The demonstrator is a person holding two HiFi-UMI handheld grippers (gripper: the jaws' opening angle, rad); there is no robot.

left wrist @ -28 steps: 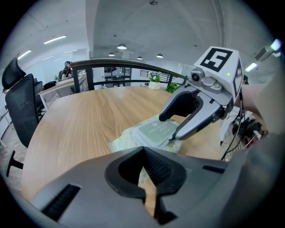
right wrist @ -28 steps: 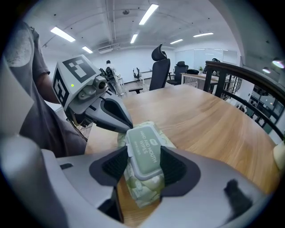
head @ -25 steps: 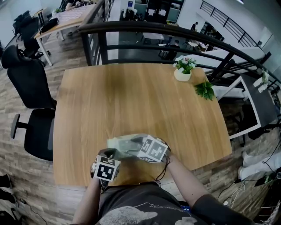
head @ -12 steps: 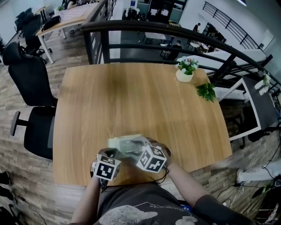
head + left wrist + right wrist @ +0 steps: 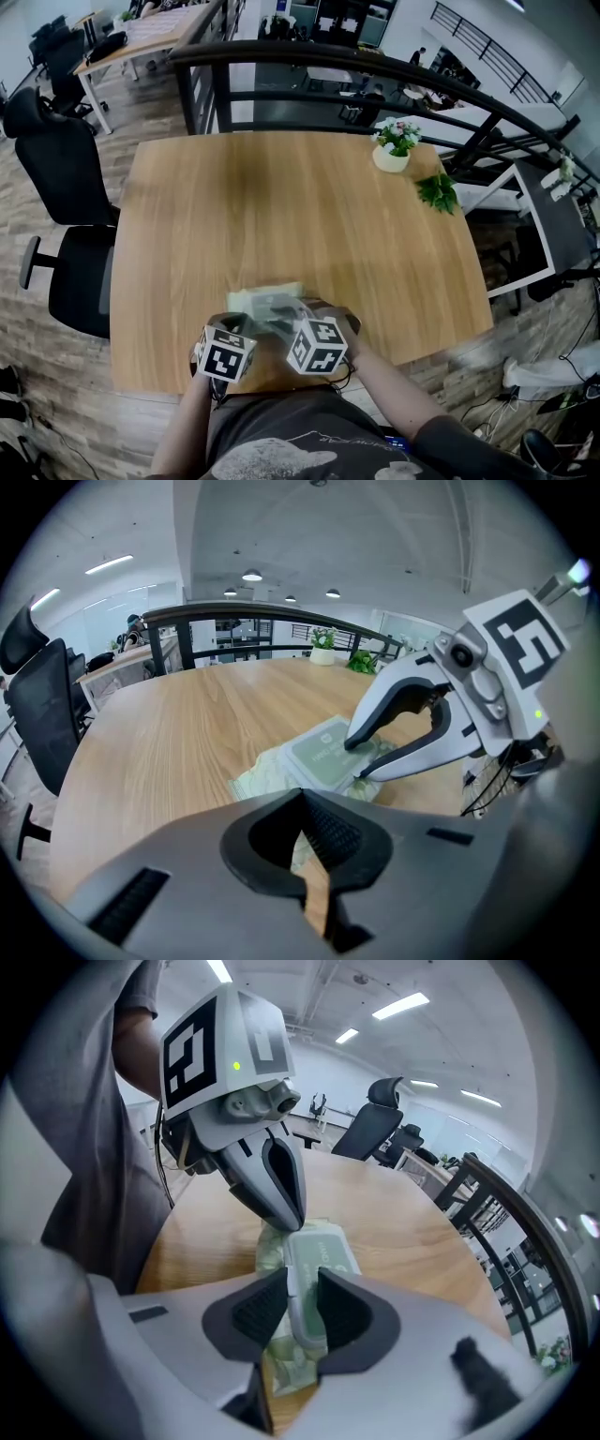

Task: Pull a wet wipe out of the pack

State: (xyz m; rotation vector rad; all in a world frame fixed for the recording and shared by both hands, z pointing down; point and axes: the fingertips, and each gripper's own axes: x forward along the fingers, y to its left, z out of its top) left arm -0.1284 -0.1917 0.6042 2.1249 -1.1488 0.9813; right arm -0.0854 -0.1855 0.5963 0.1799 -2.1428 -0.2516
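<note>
A pale green wet wipe pack (image 5: 265,304) with a flat plastic lid (image 5: 330,752) lies near the table's front edge. My left gripper (image 5: 305,829) is shut, pinching the wrapper's near end (image 5: 270,1241); its fingers (image 5: 274,1185) come down onto that end in the right gripper view. My right gripper (image 5: 302,1309) has just been closing its jaws, and the lid's rim (image 5: 305,1307) now sits between the pads. In the left gripper view one of its fingertips (image 5: 354,742) rests on top of the lid and the other lies under its edge. In the head view both marker cubes hide the jaws.
A small potted plant (image 5: 392,147) and a green sprig (image 5: 437,192) sit at the table's far right corner. A black office chair (image 5: 58,178) stands left of the table (image 5: 281,206). A dark railing (image 5: 328,66) runs behind it. A person's arms reach in from below.
My right gripper has rolled and drawn a little nearer to the person, and its jaws have closed onto the lid. The left gripper and the pack have stayed put.
</note>
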